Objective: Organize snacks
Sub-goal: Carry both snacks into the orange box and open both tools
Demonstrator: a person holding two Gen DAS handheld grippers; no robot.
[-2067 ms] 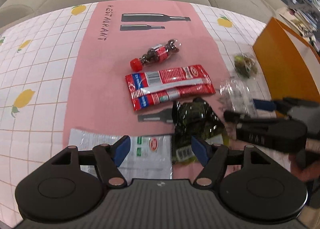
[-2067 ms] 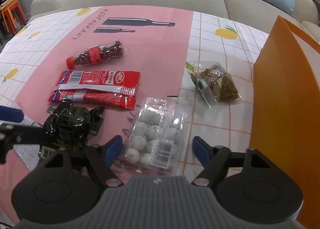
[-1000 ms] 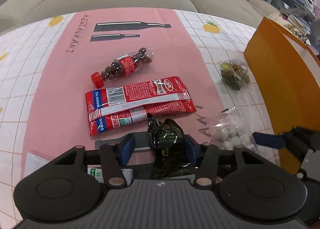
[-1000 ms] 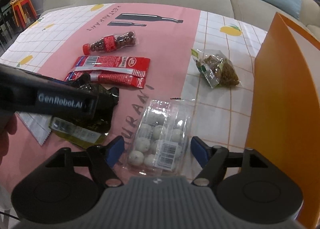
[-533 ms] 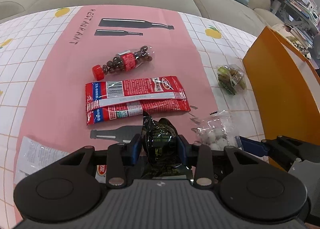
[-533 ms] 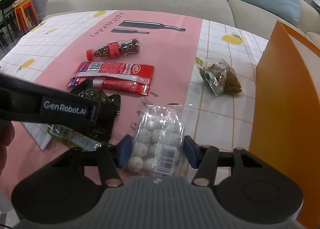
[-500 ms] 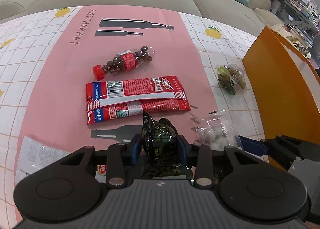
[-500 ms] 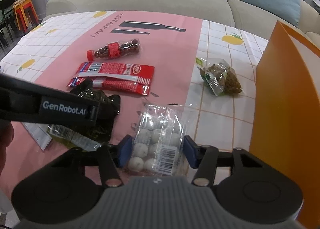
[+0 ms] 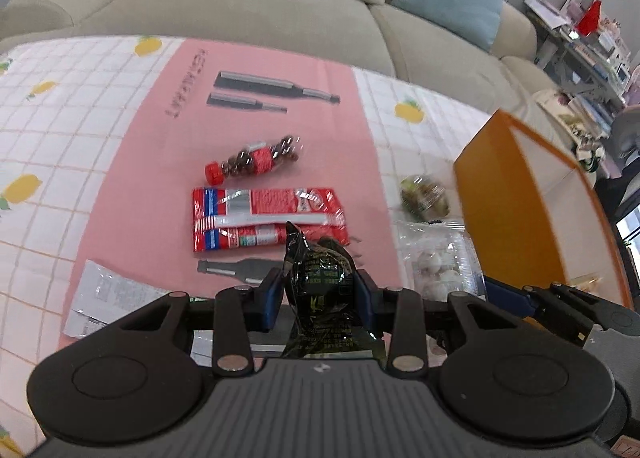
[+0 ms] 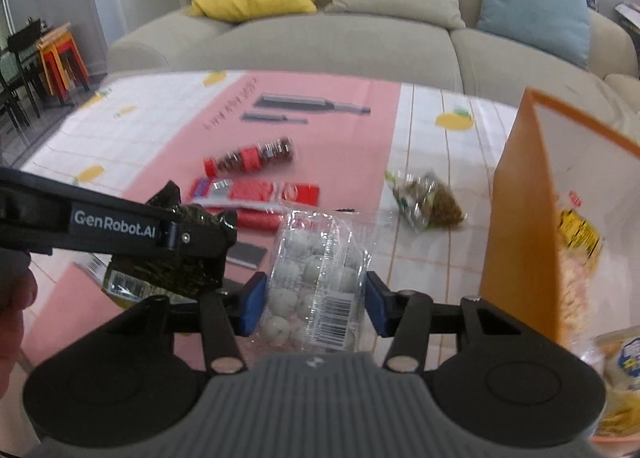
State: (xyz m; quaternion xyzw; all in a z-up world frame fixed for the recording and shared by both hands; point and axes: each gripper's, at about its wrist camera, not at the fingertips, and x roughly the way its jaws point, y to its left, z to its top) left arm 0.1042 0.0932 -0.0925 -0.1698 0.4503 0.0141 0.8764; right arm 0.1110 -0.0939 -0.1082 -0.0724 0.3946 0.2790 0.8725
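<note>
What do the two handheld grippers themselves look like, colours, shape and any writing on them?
Both are matte black plastic. The left gripper and right gripper each have a ribbed grey-black body, two round discs at the sides, angled black linkage arms with silver rivets, and blue pads on the fingertips. Seen from the right wrist camera, the left gripper's side carries white "GenRobot.AI" lettering. No cables or sleeves show.

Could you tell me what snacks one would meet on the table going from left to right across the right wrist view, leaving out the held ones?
Bottle of chocolate balls → red packet → bag of green-brown snacks → orange box.
</note>
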